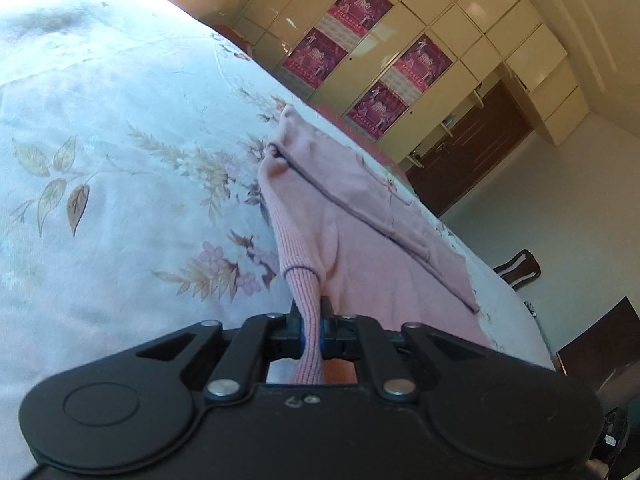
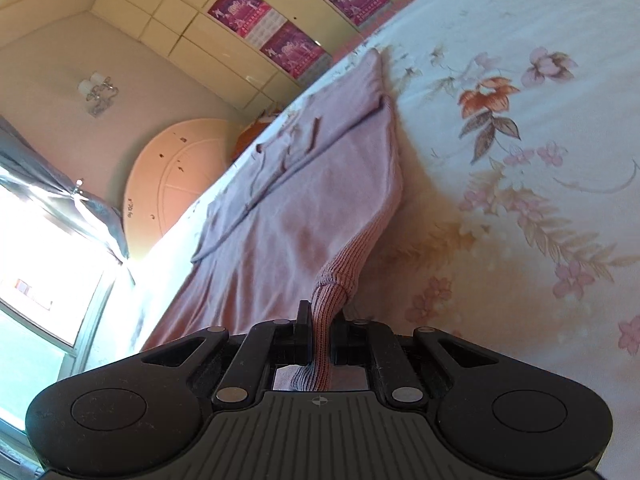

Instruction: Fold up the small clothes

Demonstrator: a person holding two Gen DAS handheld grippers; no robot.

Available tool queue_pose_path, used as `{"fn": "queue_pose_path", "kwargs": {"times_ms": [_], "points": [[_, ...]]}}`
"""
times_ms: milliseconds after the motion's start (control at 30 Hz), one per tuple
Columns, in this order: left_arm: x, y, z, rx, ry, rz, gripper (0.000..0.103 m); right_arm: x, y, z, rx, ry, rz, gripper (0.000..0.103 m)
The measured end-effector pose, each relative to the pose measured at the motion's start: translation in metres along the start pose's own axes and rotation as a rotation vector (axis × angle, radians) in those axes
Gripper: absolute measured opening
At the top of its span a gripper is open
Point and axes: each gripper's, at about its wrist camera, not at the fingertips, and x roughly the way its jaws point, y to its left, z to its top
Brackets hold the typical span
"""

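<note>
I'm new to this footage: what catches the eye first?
A pink garment lies spread on a floral bedsheet, its ribbed hem pinched at each end by the left gripper and the right gripper. Behind the bed, purple posters dot cream cabinets.

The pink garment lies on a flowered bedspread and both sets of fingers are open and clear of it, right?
Not quite. The pink garment does lie on the flowered bedspread, but both sets of fingers are shut on its ribbed edge, as each wrist view shows: left gripper, right gripper.
</note>
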Motion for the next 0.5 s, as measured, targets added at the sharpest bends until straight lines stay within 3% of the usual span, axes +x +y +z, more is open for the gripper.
{"fn": "queue_pose_path", "kwargs": {"times_ms": [233,500], "points": [[0.043,-0.026,0.075,0.021,-0.043,-0.067,0.005,0.032,0.030,0.075,-0.042,-0.064,0.011,0.007],[0.164,-0.042,0.177,-0.009,-0.008,-0.093,0.005,0.110,0.044,0.190,-0.001,-0.109,-0.041,0.007]]}}
